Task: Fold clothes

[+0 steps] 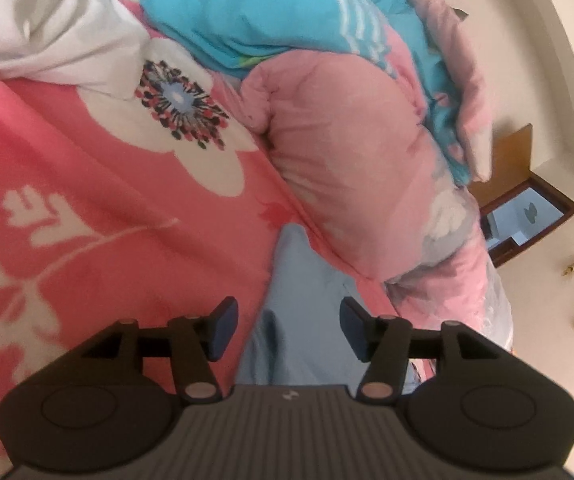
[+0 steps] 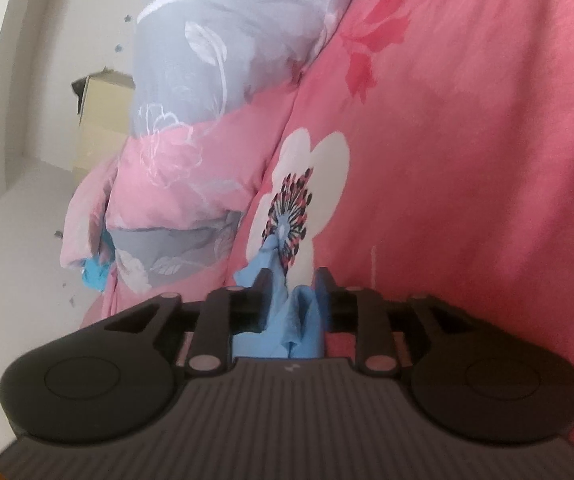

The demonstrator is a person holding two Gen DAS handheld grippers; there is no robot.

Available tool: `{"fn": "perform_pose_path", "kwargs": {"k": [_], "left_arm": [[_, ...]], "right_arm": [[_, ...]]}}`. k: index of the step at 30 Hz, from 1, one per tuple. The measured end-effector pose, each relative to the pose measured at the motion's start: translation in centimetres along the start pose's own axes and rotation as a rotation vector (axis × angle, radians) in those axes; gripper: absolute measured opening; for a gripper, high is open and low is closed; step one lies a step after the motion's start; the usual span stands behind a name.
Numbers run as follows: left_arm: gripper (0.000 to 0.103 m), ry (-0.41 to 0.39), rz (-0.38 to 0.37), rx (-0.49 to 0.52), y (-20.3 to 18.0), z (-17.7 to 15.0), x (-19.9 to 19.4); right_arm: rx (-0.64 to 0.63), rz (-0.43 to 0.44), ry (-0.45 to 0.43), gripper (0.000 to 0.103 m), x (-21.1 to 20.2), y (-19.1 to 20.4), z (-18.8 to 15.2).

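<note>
Left wrist view: my left gripper (image 1: 289, 330) fingers spread over the light blue garment (image 1: 299, 320), right gripper (image 2: 290, 300) fingers loosely around bunched cloth; I'd flatten it on the bed (image 1: 107, 208) before folding.

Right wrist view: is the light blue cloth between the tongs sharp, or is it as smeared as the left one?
Right wrist view: light blue cloth soft and smeared, flowered pink bedsheet blurred too. Left wrist view: the cloth equally blurred; fisheye bends the wall into a curve. Lighting flat, no glare.

left tool (image 1: 289, 330) agape, right tool (image 2: 290, 298) narrowly parted
</note>
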State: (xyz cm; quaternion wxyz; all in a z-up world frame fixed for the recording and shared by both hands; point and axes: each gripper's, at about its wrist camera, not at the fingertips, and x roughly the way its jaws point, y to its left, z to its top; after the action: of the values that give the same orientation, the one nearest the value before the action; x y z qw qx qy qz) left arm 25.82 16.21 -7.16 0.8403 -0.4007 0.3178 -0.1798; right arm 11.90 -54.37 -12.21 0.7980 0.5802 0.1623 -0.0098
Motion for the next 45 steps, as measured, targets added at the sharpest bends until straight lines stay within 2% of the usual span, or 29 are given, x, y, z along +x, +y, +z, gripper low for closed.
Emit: {"fn": "perform_pose_path", "kwargs": {"k": [4, 8, 14, 17, 19, 21, 27, 33, 36, 38, 40, 42, 45], "left_arm": [[0.057, 0.003, -0.029, 0.069, -1.9, -1.7, -3.3], [0.058, 0.033, -0.086, 0.106, -3.1, -4.3, -7.0], [0.058, 0.143, -0.092, 0.091, -2.5, -8.6, -9.3], [0.058, 0.169, -0.089, 0.059, -1.7, -10.0, -9.0], [0.058, 0.185, -0.087, 0.026, -1.0, -10.8, -8.5], [0.054, 0.168, -0.054, 0.018, -0.3, -11.1, -8.0], [0.051, 0.108, -0.039, 0.042, -0.3, -10.7, -6.5], [0.041, 0.075, -0.017, 0.068, -0.6, -10.1, -4.2], [0.032, 0.055, -0.022, 0.058, -0.5, -9.9, -3.2], [0.018, 0.044, -0.020, 0.041, -0.1, -9.7, -2.7], [0.010, 0.039, -0.016, 0.014, 0.3, -9.5, -2.2], [0.010, 0.032, -0.018, 0.004, 0.5, -9.4, -2.0], [0.008, 0.011, 0.000, 0.061, 0.1, -9.8, -1.8]], "right_arm": [[0.130, 0.009, -0.077, 0.040, -3.6, -1.1, -0.8], [0.238, 0.003, -0.109, 0.043, -8.0, -1.7, -2.7], [0.314, -0.041, -0.082, 0.047, -13.4, -2.1, -6.7], [0.299, -0.062, -0.046, 0.049, -14.8, -1.5, -8.9], [0.267, -0.079, 0.002, 0.051, -14.7, -0.8, -10.1], [0.225, -0.094, 0.047, 0.052, -14.4, -0.1, -11.1], [0.140, -0.135, 0.067, 0.052, -12.2, 1.1, -11.8], [0.068, -0.150, 0.081, 0.052, -9.8, 2.2, -12.0], [0.044, -0.154, 0.085, 0.052, -8.5, 2.6, -11.9], [0.029, -0.156, 0.082, 0.052, -7.8, 2.9, -11.8], [0.014, -0.155, 0.075, 0.051, -7.0, 3.1, -11.8], [-0.002, -0.154, 0.063, 0.050, -6.3, 3.2, -11.6], [-0.056, -0.146, 0.037, 0.046, -5.2, 3.5, -11.6]]}}
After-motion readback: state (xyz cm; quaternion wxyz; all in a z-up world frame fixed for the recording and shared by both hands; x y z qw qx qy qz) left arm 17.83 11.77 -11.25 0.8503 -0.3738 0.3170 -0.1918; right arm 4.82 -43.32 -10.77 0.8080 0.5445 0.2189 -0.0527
